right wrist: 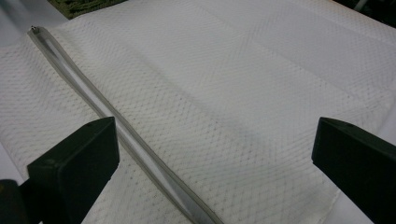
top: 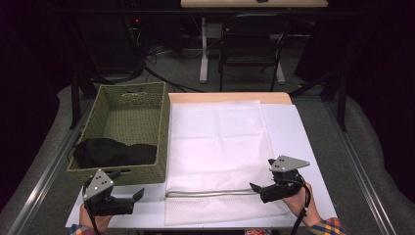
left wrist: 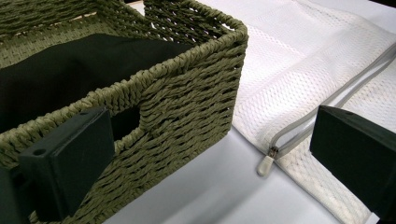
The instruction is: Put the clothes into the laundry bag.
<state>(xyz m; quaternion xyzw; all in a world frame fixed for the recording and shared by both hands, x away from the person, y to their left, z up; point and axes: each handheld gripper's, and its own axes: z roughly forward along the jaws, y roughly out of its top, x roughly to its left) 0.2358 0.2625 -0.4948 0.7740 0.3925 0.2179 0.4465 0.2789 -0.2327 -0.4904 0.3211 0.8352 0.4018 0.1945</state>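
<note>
A table seen from above, described from left to right. At the far left sits a green woven basket with a black cloth bunched in its near end. Just in front of the basket's near wall, at the table's front edge, a hand holds the left gripper, which points to the right. In the left gripper view its jaws stand wide apart and grip nothing; one jaw is close to the basket's wall, the other hangs over the near edge of a white mesh laundry bag.

The bag lies flat on a white sheet that covers the table, just beside the basket on its right. A grey zipper runs along the bag's near end, and its pull tab lies at the left end, between the left gripper's jaws but apart from both.

At the right, a hand in a plaid sleeve holds the right gripper, pointing left at the zipper's right end. In the right gripper view its jaws are spread wide and empty, hovering over the mesh.
</note>
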